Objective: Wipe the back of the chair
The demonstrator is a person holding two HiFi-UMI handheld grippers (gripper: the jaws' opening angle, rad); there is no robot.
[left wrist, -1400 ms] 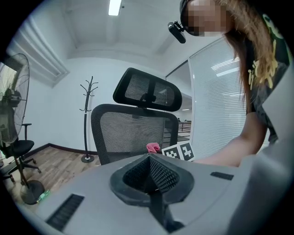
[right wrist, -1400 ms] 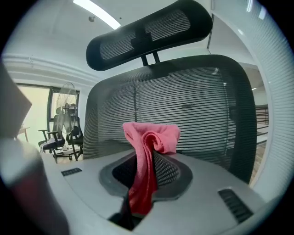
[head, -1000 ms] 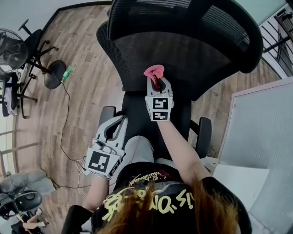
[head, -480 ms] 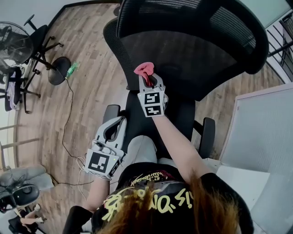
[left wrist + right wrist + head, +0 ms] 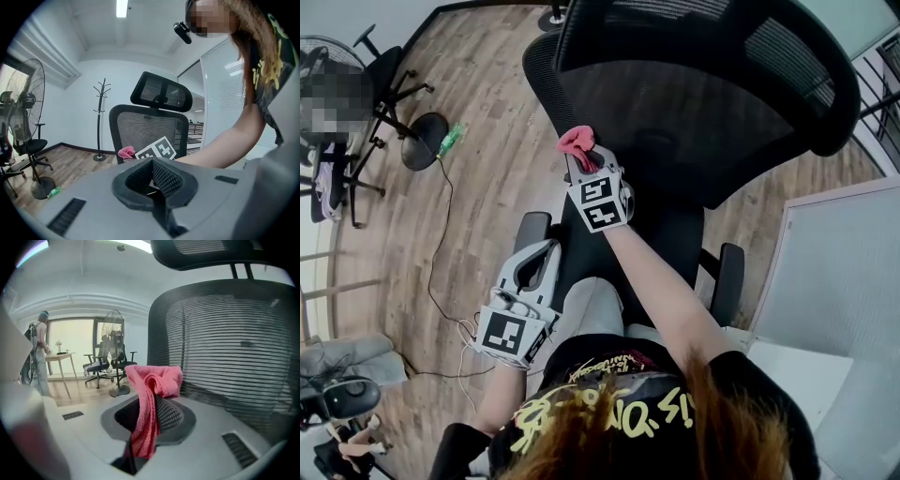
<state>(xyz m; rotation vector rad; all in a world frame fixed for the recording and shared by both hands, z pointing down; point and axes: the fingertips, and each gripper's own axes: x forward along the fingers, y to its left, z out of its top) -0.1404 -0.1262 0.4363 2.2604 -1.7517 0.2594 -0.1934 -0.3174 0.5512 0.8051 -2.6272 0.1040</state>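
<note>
A black mesh office chair stands before me; its back (image 5: 694, 103) fills the upper head view, and the same back (image 5: 234, 343) is close on the right of the right gripper view. My right gripper (image 5: 581, 155) is shut on a pink cloth (image 5: 577, 141) and holds it at the left edge of the chair back. The cloth (image 5: 150, 394) hangs bunched between the jaws. My left gripper (image 5: 534, 272) hangs lower, by the left armrest (image 5: 530, 230), shut and empty. From the left gripper view the chair back (image 5: 147, 131) and the cloth (image 5: 126, 152) show ahead.
A pedestal fan (image 5: 337, 89) and another chair base (image 5: 422, 145) stand at the left on the wooden floor, with a cable (image 5: 441, 244) running along it. A white partition (image 5: 834, 309) stands at the right. A coat stand (image 5: 102, 117) is behind the chair.
My right gripper has carried the pink cloth leftward and slightly up across the chair back, from near its middle to its left edge. The left gripper has stayed put.
</note>
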